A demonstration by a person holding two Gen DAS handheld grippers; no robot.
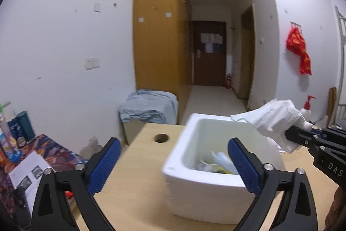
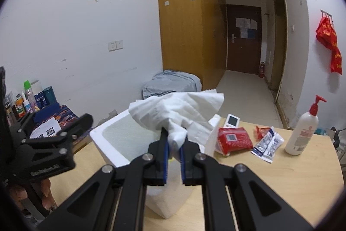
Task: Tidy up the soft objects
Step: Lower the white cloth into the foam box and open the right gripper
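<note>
Right gripper (image 2: 173, 144) clenched on a crumpled white tissue (image 2: 179, 110), bunched end pinched between the blue pads (image 2: 166, 152), loose part fanning up and away. In the left wrist view the tissue (image 1: 274, 120) is held in the air over the far right corner of the white foam box (image 1: 207, 190), right gripper (image 1: 290, 137) coming in from the right. Left gripper (image 1: 173, 164) released, jaws spread wide, nothing between them, hovering at the near side of the box. Box sits on the wooden table (image 1: 134, 168); some pale soft items (image 1: 218, 164) lie inside, blurry, can't tell what. Right of the box on the table: red packet (image 2: 234, 141), small white device (image 2: 232, 120), blue-white sachets (image 2: 268, 143), white pump bottle (image 2: 302, 131) far right. Red cloth (image 2: 330, 45) hangs on the right wall.
</note>
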